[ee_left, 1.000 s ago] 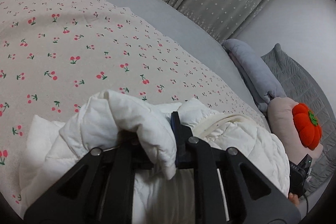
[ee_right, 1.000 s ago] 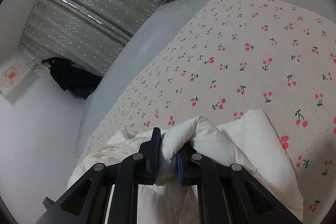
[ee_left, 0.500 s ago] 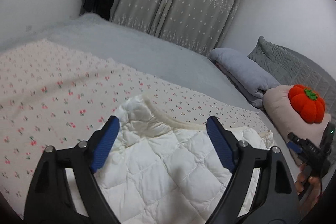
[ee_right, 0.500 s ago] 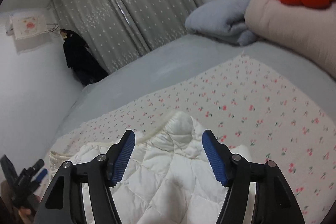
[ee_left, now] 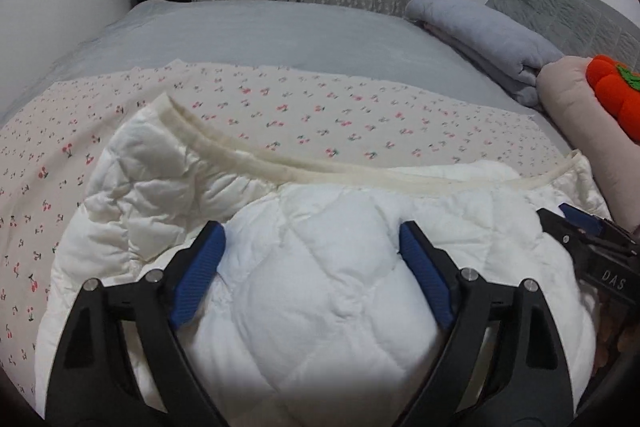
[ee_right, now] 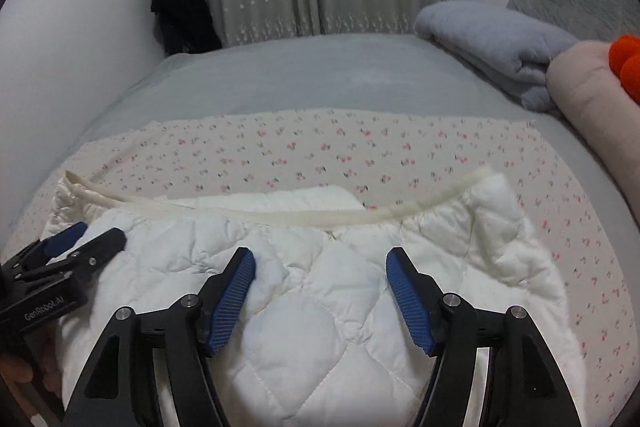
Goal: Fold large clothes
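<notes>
Puffy quilted white jacket, ribbed hem

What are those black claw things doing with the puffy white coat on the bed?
A person is folding a white quilted jacket on a cherry-print sheet. The left gripper and right gripper have just been opening. Both now hang open over the jacket, gripping nothing. The jacket lies folded over, its cream hem band along the far edge.
</notes>
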`<action>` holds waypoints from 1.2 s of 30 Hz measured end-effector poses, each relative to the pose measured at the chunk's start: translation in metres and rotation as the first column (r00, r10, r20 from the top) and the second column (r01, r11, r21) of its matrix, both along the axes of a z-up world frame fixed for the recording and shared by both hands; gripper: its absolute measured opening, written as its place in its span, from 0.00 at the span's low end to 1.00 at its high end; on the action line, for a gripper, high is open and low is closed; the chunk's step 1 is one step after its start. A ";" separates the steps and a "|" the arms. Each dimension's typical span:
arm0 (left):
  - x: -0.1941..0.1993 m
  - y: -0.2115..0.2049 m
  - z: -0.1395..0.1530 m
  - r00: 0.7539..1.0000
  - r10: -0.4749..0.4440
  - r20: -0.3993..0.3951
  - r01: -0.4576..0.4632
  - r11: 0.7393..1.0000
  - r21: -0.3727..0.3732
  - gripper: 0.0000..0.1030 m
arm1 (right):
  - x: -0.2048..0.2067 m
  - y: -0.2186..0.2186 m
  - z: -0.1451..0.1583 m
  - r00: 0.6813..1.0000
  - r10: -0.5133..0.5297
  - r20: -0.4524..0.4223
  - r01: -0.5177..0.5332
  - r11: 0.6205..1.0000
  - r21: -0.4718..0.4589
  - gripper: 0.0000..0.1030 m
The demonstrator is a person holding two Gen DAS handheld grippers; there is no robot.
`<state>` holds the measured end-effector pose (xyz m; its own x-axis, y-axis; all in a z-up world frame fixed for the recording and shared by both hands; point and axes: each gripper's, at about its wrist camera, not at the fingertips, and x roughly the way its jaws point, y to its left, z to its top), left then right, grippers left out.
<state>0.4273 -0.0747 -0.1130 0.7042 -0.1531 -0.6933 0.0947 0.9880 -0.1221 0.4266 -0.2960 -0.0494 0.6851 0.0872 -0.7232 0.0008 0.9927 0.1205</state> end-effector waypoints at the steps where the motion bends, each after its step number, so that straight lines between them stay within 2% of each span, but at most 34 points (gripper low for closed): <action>1: 0.003 0.005 -0.006 1.000 -0.008 -0.010 0.008 0.999 -0.036 0.90 | 0.003 -0.003 -0.009 1.000 -0.003 -0.016 0.003 1.000 0.014 0.70; 3: 0.007 0.010 -0.013 1.000 -0.007 -0.015 0.006 0.997 -0.081 0.91 | 0.004 -0.006 -0.021 1.000 -0.010 -0.015 0.010 1.000 0.007 0.71; 7: 0.014 0.008 -0.019 0.999 -0.001 -0.042 -0.002 0.998 -0.070 0.91 | 0.010 -0.004 -0.033 0.999 -0.038 -0.038 0.037 0.999 -0.025 0.71; 10: 0.011 0.009 -0.019 0.999 0.002 -0.045 -0.006 0.997 -0.081 0.91 | 0.008 -0.005 -0.035 0.998 -0.041 -0.040 0.040 0.999 -0.016 0.71; 14: 0.007 0.007 -0.011 0.999 -0.004 -0.042 0.002 1.000 -0.031 0.91 | 0.010 -0.007 -0.017 0.999 -0.028 -0.026 0.027 0.999 -0.029 0.71; 18: -0.001 0.013 0.004 1.000 -0.018 0.004 0.018 1.000 0.024 0.91 | -0.006 -0.025 0.009 0.996 -0.065 0.059 0.073 0.988 -0.138 0.71; 23: 0.000 0.020 0.012 0.999 0.009 0.032 -0.012 0.995 0.096 0.91 | 0.001 -0.057 0.002 0.995 -0.103 -0.014 0.100 0.983 -0.152 0.70; 27: 0.013 0.038 -0.005 0.999 0.041 -0.023 -0.040 0.998 0.046 0.93 | 0.004 -0.073 -0.017 0.990 -0.131 -0.053 0.126 0.988 -0.091 0.70; 31: 0.023 0.059 -0.024 0.996 0.052 -0.074 -0.058 0.995 -0.078 0.94 | 0.008 -0.092 -0.033 0.987 -0.143 -0.076 0.146 0.989 0.022 0.70; 33: 0.024 0.059 -0.026 0.995 0.054 -0.086 -0.061 0.995 -0.080 0.94 | 0.008 -0.096 -0.036 0.985 -0.148 -0.084 0.152 0.987 0.049 0.70; 36: 0.017 0.052 -0.018 0.994 0.065 -0.086 -0.069 0.997 -0.035 0.94 | 0.005 -0.089 -0.031 0.985 -0.155 -0.081 0.154 0.988 -0.013 0.70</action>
<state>0.4446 -0.0230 -0.1313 0.6526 -0.1351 -0.7456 0.0161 0.9862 -0.1646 0.4311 -0.3849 -0.0803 0.6291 -0.0200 -0.7771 0.1636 0.9807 0.1072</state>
